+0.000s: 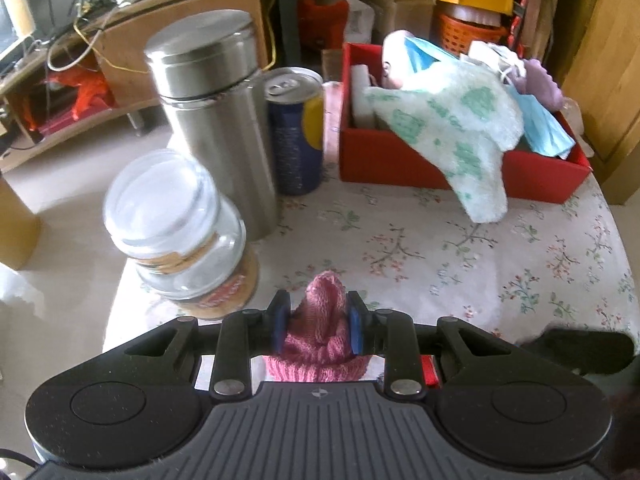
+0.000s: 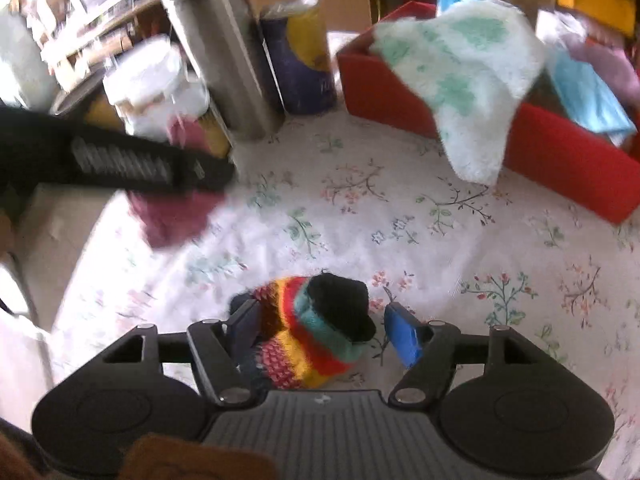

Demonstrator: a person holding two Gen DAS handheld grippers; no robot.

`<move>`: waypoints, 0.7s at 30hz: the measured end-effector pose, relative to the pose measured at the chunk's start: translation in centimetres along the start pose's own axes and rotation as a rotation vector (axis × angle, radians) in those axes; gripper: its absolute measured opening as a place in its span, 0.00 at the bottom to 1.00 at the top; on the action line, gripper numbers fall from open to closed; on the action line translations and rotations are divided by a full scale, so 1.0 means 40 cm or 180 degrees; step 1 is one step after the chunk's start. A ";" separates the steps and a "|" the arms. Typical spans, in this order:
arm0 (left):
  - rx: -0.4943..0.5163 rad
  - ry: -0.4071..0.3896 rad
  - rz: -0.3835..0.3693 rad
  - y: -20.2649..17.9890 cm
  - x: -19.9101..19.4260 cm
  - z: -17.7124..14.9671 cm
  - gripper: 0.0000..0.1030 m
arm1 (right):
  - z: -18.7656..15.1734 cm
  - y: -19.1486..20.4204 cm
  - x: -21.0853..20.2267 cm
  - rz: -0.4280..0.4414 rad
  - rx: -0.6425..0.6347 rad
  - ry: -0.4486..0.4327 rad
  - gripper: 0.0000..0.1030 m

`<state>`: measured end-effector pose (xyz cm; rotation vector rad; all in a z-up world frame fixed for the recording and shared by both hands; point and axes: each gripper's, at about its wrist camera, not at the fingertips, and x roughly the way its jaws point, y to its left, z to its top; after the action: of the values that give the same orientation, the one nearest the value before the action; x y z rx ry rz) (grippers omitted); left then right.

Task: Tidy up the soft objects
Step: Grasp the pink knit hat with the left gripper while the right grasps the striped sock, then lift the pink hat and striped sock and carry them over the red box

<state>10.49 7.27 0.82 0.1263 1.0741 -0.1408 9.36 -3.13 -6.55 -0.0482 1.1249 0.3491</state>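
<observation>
Left claw (image 1: 319, 322) clamps pink knit (image 1: 320, 344) near the table edge; right claw (image 2: 320, 332) stands apart around striped knit (image 2: 316, 340).

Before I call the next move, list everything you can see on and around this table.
Red box: one, red, far right of table, holding soft items.
Fluffy cloth: one, white with green patches, draped over the box's front wall.
Face masks: blue, in the box; count unclear.
Steel flask: one, silver, far left.
Drink can: one, blue and yellow, beside the flask.
Glass jar: one, clear, left edge.
Pink knit piece: one, in the left gripper.
Striped knit piece: one, multicoloured, black tip, between the right gripper's pads.
Tablecloth: floral, white.
Left gripper: shut on pink knit.
Right gripper: open.
</observation>
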 end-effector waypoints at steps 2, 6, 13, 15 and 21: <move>-0.0004 -0.0006 -0.0017 0.005 -0.001 0.000 0.29 | -0.011 0.014 0.000 -0.0061 -0.0142 -0.0043 0.12; -0.0058 -0.0005 -0.0060 0.013 -0.004 0.002 0.29 | -0.012 0.005 -0.028 -0.0036 -0.0132 -0.0044 0.00; -0.0125 0.0034 -0.0143 0.008 0.002 0.006 0.30 | -0.013 -0.020 -0.111 -0.0406 -0.0282 -0.0300 0.00; -0.0129 0.0046 -0.0170 -0.001 0.004 0.008 0.30 | 0.001 -0.025 -0.131 -0.0503 -0.0282 -0.0376 0.00; -0.0091 0.0017 -0.0259 -0.045 0.003 0.022 0.30 | 0.025 -0.061 -0.186 -0.0709 -0.0229 -0.0578 0.00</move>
<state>11.00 5.33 1.05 0.0573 1.0865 -0.1986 8.11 -7.08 0.16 -0.2000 0.9166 0.1904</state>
